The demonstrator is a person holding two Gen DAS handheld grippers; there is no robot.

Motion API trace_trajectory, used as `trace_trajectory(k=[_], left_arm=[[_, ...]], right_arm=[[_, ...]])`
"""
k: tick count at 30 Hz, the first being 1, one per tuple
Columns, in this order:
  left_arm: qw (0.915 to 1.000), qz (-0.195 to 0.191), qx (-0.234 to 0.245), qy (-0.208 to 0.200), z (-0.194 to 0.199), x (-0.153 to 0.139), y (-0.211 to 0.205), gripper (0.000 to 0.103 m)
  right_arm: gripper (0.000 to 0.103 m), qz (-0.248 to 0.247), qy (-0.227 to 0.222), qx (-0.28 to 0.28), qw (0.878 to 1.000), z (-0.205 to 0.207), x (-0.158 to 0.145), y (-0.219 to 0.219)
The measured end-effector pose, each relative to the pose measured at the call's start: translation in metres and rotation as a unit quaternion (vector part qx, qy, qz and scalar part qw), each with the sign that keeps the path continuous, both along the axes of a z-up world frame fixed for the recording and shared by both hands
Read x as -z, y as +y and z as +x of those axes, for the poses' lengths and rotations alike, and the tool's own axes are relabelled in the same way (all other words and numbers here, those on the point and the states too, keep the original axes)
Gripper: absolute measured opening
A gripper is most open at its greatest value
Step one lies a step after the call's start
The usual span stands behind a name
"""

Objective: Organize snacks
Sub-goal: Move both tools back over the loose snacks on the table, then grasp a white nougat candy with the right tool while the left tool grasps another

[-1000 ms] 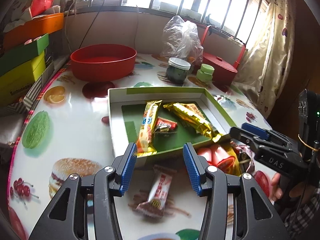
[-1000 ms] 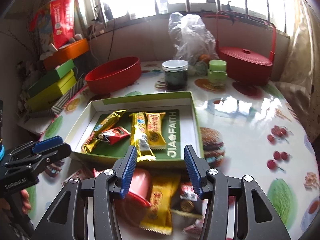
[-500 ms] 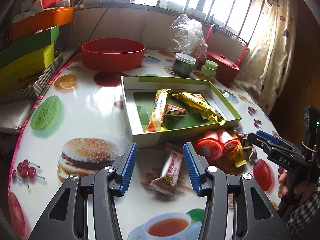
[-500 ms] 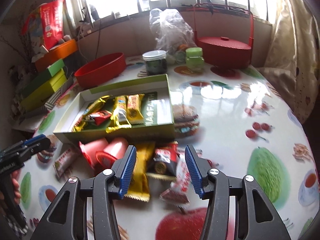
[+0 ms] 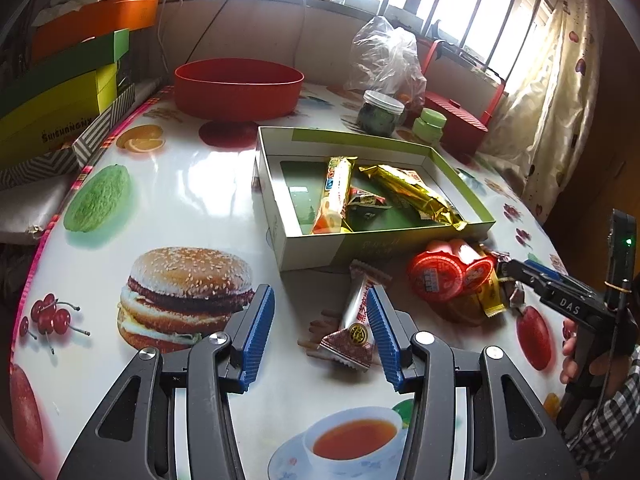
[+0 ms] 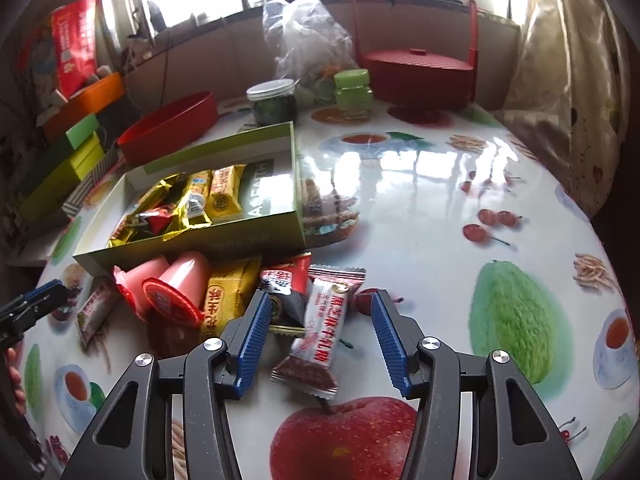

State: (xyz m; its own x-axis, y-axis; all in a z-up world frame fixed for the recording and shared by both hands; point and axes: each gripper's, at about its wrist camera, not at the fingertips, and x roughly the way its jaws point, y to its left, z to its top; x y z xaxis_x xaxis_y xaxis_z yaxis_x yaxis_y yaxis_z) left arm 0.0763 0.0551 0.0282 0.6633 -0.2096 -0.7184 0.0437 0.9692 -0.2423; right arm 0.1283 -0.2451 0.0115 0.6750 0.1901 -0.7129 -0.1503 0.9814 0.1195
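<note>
In the left wrist view, the left tool [image 5: 320, 330] stands spread at lower centre, gripping nothing; a brown-and-white snack bar [image 5: 354, 322] lies on the desk [image 5: 192, 184] by its right pad. Centre right, the green box [image 5: 376, 242] holds wrapped snacks. In the right wrist view, the right tool [image 6: 316, 340] is spread around another bar [image 6: 322, 330], untouched.

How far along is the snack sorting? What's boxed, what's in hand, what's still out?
Done: several wrapped bars already lie in the green cardboard box. In hand: nothing yet; both claws stand open, the left claw around a white-and-brown wafer packet, the right claw around another one. Left: those two, the red-lidded pink jelly cups, a yellow packet and a dark packet beside the box.
</note>
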Motion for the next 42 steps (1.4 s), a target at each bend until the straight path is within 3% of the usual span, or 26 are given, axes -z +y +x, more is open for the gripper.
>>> trace_trajectory(k=[9, 17, 27, 35, 42], left_arm=[[1.0000, 0.000, 0.005, 0.008, 0.003, 0.004, -0.003, 0.049], [0.9998, 0.007, 0.009, 0.016, 0.007, 0.007, -0.009, 0.049], [0.9990, 0.020, 0.022, 0.032, 0.011, 0.016, -0.018, 0.049], [0.9976, 0.042, 0.039, 0.040, 0.014, 0.019, -0.033, 0.049], [0.9953, 0.073, 0.048, 0.041, 0.018, 0.020, -0.046, 0.049]], right_arm=[[0.052, 0.011, 0.007, 0.031, 0.999, 0.003, 0.001, -0.017], [0.052, 0.000, 0.024, 0.007, 1.000, 0.010, 0.009, -0.003], [0.052, -0.019, 0.022, 0.021, 0.999, 0.009, 0.012, -0.007], [0.031, -0.014, 0.021, 0.032, 0.999, 0.005, 0.011, -0.018], [0.022, -0.002, 0.021, 0.035, 0.999, 0.002, 0.011, -0.026]])
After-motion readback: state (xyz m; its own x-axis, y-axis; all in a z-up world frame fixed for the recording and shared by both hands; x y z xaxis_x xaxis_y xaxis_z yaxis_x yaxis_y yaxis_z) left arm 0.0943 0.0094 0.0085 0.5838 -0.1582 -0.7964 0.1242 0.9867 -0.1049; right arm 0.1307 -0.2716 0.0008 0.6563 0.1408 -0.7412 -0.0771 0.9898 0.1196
